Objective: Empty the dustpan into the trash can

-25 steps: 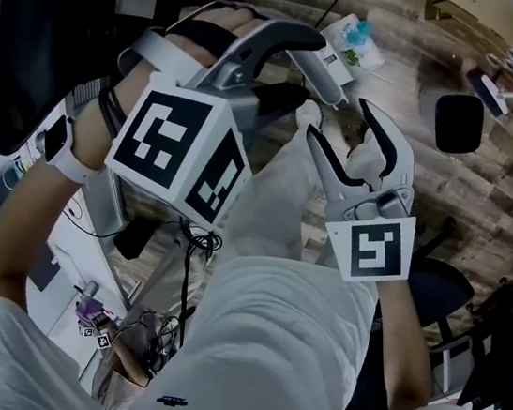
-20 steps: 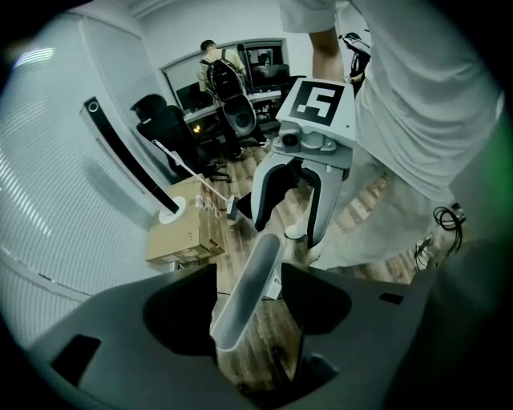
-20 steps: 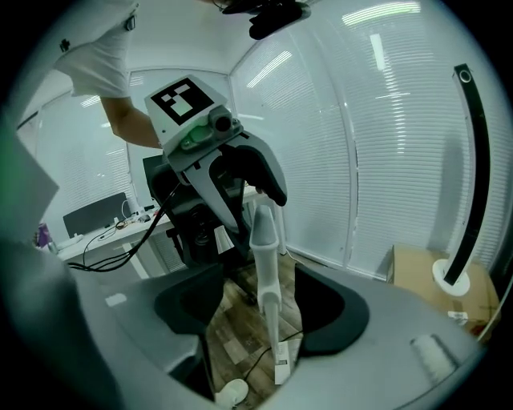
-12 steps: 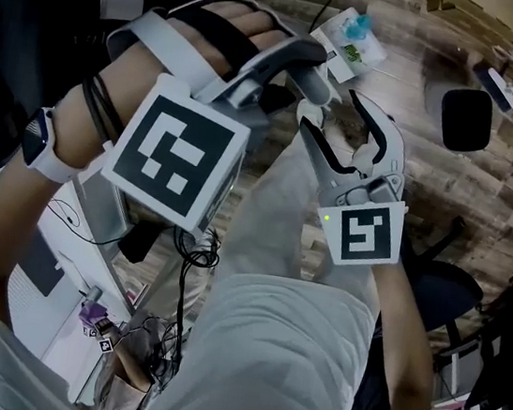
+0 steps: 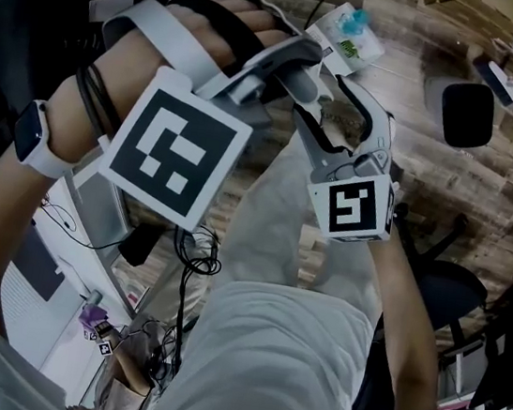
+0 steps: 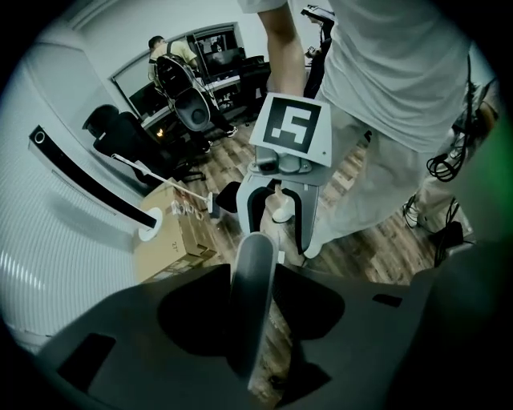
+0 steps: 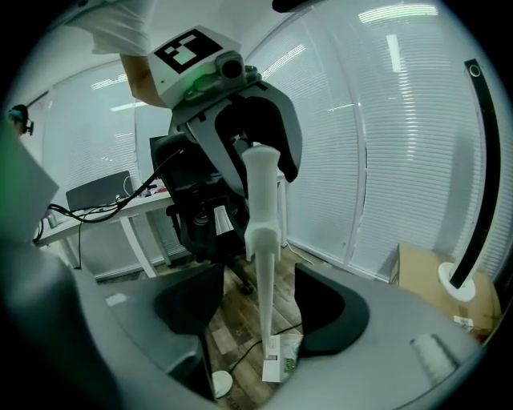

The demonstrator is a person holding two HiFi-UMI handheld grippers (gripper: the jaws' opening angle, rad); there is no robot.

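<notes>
The dustpan's long handle stands upright. Its grey grip [image 6: 255,296] lies between my left gripper's [image 6: 252,320] jaws, which have just been closing and now lie against its sides. In the head view that gripper [image 5: 299,68] is at upper centre. Lower down, my right gripper [image 7: 258,308] is open around the white pole [image 7: 263,264], with a gap on both sides. At the pole's foot the dustpan's tray [image 7: 280,360] rests on the wooden floor with a white and green packet in it. The tray [image 5: 351,37] also shows beyond the right gripper [image 5: 323,104]. I see no trash can.
A cardboard box [image 6: 172,232] stands by the blinds. A black office chair [image 7: 200,216] and a white desk [image 7: 88,216] are behind the handle. Another black chair [image 5: 466,115] stands at the right, and cables [image 5: 198,248] lie on the floor near the person's legs.
Both grippers have sunk along the handle. The left gripper has rolled, so its marker cube faces the head camera more squarely. The right gripper's cube has shifted up and left in the head view.
</notes>
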